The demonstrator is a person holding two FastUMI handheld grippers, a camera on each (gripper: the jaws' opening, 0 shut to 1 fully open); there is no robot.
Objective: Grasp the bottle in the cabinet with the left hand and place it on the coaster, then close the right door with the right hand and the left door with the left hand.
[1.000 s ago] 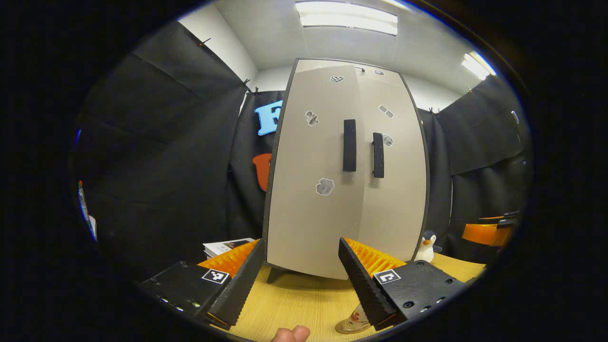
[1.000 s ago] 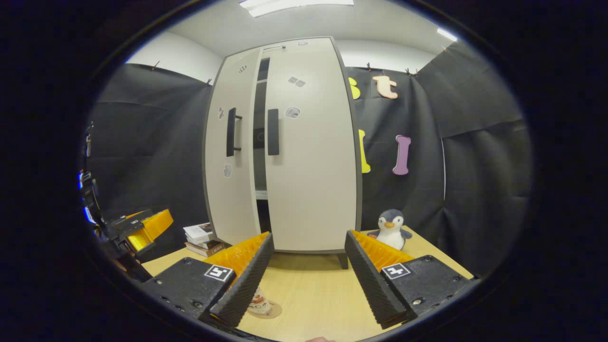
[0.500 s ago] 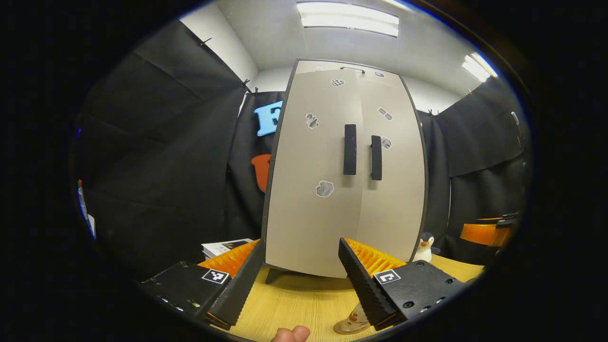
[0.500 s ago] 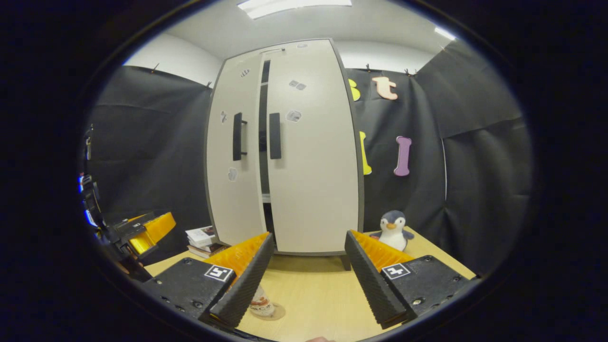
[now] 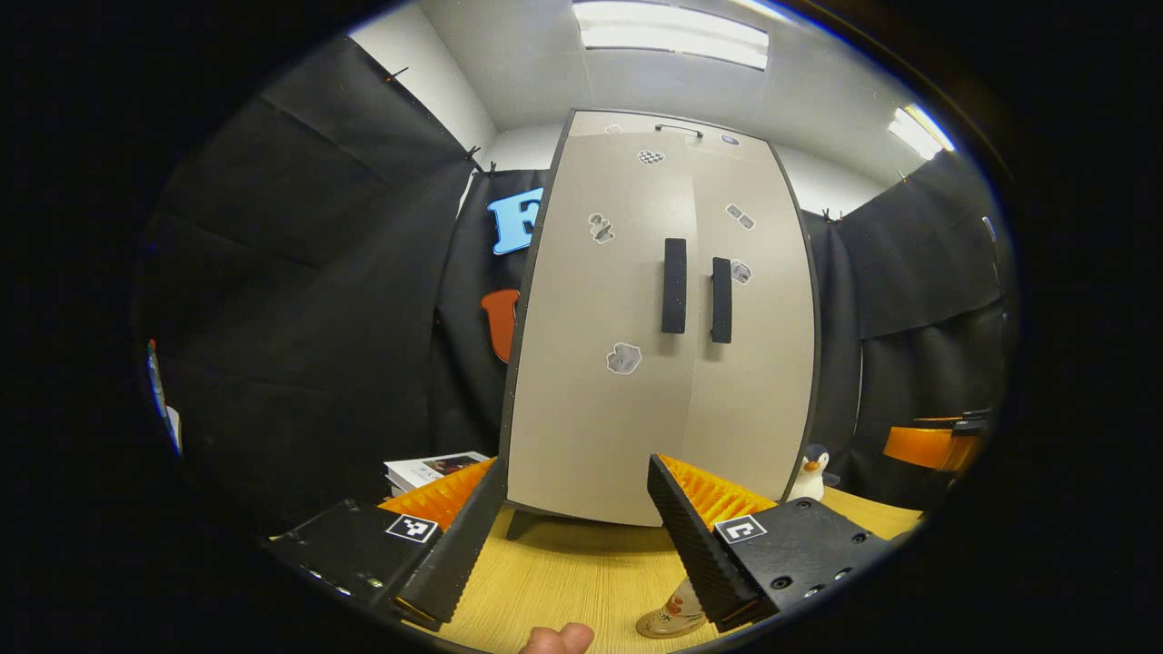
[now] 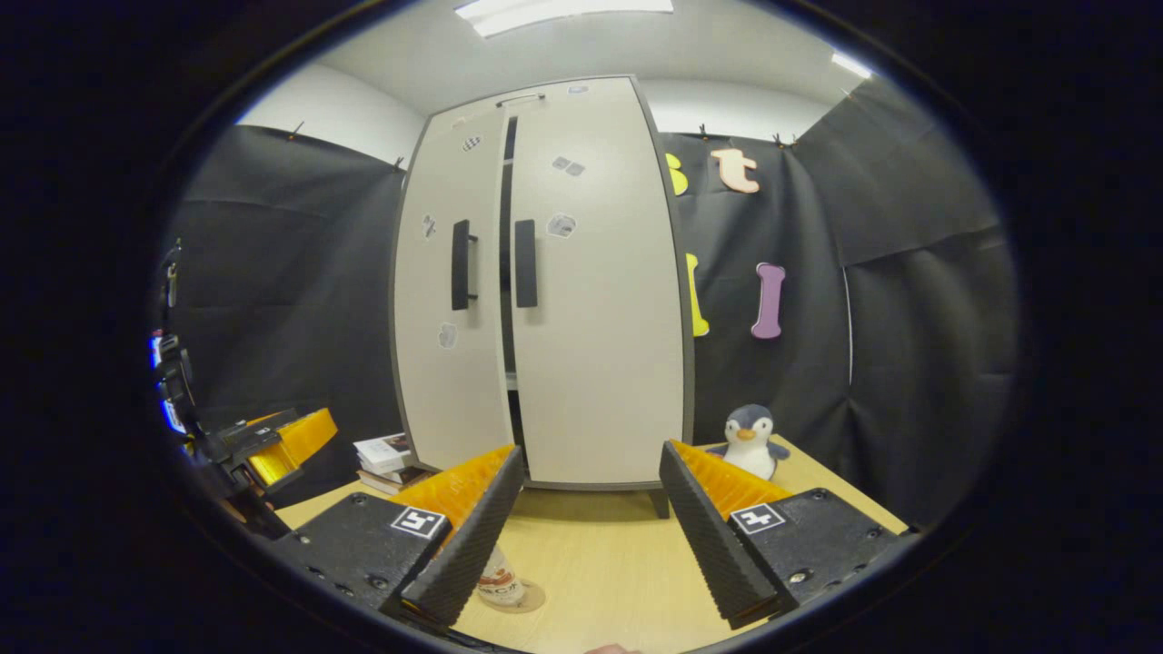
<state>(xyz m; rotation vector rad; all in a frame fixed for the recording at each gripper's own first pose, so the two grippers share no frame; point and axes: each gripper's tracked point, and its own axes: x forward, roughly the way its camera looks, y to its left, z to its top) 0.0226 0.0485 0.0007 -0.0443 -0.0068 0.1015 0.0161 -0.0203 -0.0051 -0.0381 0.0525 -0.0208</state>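
Tall beige cabinet's left door (image 6: 450, 300) has swung nearly shut vs a sec ago; thin gap left. Small clear bottle (image 6: 498, 581) stands on round coaster (image 6: 525, 599), wooden surface (image 6: 600, 563). Both tongs, left (image 5: 565, 531) & right (image 6: 591, 536), wide, empty.

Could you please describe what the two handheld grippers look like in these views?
Both the left gripper and right gripper have black bodies with screws, a small square black-and-white marker on each side, and two wedge-shaped fingers, ridged black on the inside and ribbed orange on top.
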